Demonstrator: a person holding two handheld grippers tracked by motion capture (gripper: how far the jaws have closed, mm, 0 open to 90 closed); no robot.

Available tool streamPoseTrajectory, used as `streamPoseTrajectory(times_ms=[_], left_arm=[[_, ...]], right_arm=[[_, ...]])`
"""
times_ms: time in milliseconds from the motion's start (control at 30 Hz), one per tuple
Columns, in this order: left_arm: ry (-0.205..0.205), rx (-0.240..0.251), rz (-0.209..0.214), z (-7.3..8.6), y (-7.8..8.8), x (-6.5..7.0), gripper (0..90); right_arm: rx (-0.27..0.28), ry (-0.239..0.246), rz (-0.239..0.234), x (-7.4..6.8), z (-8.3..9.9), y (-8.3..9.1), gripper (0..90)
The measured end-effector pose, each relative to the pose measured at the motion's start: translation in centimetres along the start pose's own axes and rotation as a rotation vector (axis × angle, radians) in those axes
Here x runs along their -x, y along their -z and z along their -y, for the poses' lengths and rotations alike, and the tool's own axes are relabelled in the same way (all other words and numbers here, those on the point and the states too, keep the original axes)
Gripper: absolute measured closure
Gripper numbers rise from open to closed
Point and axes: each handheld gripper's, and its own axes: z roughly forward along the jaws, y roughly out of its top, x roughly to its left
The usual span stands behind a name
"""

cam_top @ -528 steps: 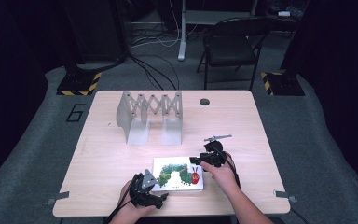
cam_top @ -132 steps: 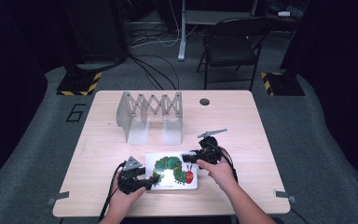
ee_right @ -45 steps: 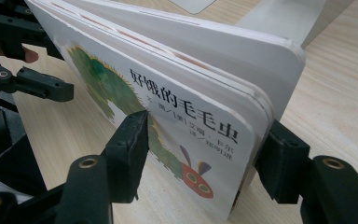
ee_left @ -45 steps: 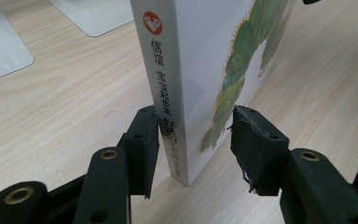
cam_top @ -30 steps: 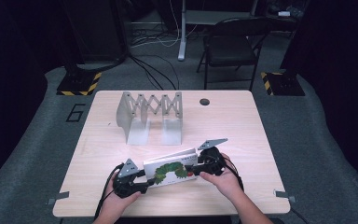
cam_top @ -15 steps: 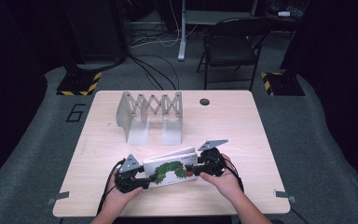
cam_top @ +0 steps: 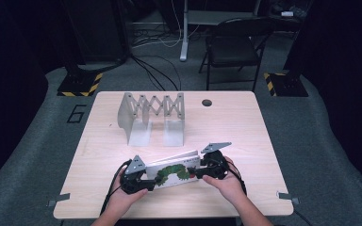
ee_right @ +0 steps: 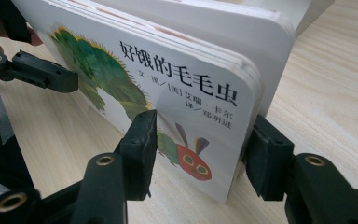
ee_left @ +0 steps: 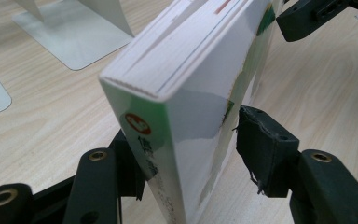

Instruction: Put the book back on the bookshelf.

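Note:
A thick board book (cam_top: 174,170) with a green caterpillar on its white cover stands tilted on its long edge near the table's front. My left gripper (cam_top: 148,183) is shut across its spine end; in the left gripper view the spine (ee_left: 168,140) sits between the pads of that gripper (ee_left: 193,156). My right gripper (cam_top: 199,172) holds the other end. In the right gripper view the book (ee_right: 168,65) is between the pads (ee_right: 203,151), which press on front and back covers. These jaws have just been opening slightly with the book still between them.
A grey metal accordion book rack (cam_top: 151,115) stands behind the book at the table's middle. A round cable hole (cam_top: 207,102) lies near the far edge. The wooden table (cam_top: 245,132) has free room at the right. A folding chair (cam_top: 235,42) stands beyond it.
Several seconds ago the book lay flat on the table; it now stands on its long edge between both grippers. Over the last second the left gripper shifted only slightly.

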Motion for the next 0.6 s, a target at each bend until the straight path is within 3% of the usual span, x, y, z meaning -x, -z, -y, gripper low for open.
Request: streamPoseTrajectory(times_ms=[267,467,600], left_arm=[[0.004,0.015,-0.007,-0.29,-0.26,-0.01,46.6],[0.001,0.008,-0.001,-0.39,-0.28,-0.09,47.5],[-0.001,0.019,-0.006,-0.35,-0.40,-0.03,47.5]], right_arm=[[0.003,0.003,0.012,0.14,0.17,-0.17,49.0],[-0.008,-0.025,0.016,0.05,0.31,-0.15,49.0],[-0.003,-0.012,0.019,0.16,0.35,-0.20,49.0]])
